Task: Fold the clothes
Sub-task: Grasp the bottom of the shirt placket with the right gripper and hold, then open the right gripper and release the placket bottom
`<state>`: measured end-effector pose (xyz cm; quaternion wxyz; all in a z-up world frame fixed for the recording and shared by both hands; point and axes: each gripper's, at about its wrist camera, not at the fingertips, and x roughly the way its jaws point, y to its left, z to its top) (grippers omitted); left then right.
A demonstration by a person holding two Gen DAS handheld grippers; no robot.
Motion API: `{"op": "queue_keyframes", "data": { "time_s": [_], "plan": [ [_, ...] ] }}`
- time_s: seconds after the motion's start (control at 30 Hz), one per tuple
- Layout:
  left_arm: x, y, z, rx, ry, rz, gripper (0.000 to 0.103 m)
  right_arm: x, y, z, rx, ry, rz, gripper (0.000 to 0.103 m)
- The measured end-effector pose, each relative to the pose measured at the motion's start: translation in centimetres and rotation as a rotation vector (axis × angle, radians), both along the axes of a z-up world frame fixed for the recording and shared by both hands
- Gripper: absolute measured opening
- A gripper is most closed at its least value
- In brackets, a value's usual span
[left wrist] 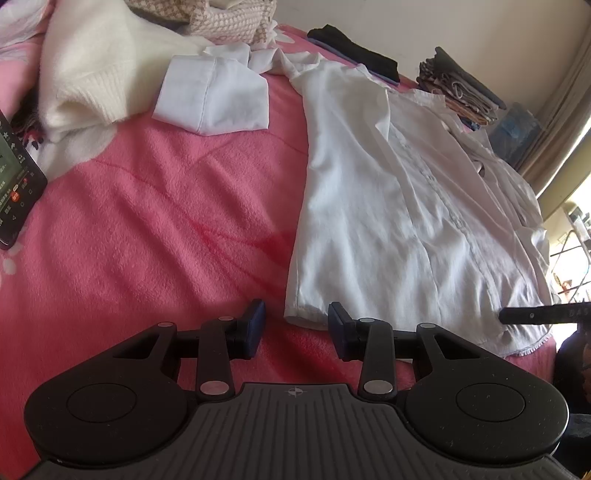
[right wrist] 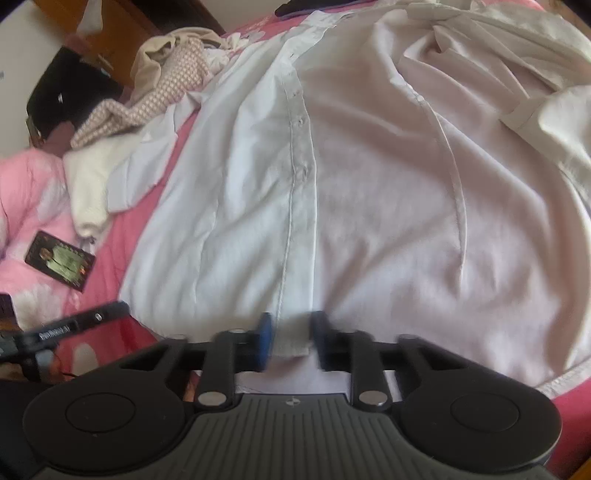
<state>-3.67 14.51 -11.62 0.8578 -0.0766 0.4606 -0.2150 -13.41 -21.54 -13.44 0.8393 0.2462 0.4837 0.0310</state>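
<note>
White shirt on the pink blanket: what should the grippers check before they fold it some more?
1. White button-up shirt lies spread on the pink fleece blanket: ok.
2. Left gripper grips the hem corner: not ok, its jaws are open beside the corner.
3. Right gripper grips the button strip's hem: cannot tell, the strip sits between the jaws but the picture is blurred.
4. Shirt's right side is smooth: not ok, it is rumpled.
5. Black phone is clear of the shirt: ok.

Pink blanket (left wrist: 147, 221) covers bed; cream wall (left wrist: 480, 29); daylight from window (left wrist: 576, 206)
</note>
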Motion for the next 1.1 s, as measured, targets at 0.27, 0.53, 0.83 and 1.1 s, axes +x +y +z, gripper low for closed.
{"op": "queue_keyframes", "data": {
  "time_s": [0.27,0.53,0.83,1.1],
  "plan": [
    [-0.2,0.2,0.1,0.0,-0.003,-0.003,0.037,-1.2,-1.2,0.4,0.039,0.01,-0.03,0.0],
    [-0.3,0.5,0.2,0.001,-0.001,-0.004,0.037,-2.1,-1.3,0.6,0.036,0.023,-0.014,0.0],
    [-0.2,0.9,0.5,0.004,-0.003,-0.001,0.037,-2.5,-1.0,-0.3,0.045,0.048,-0.011,0.0],
    [0.3,1.2,0.9,-0.037,-0.003,0.016,0.037,-2.6,-0.3,-0.1,-0.007,0.038,0.013,0.0]
  ]
}}
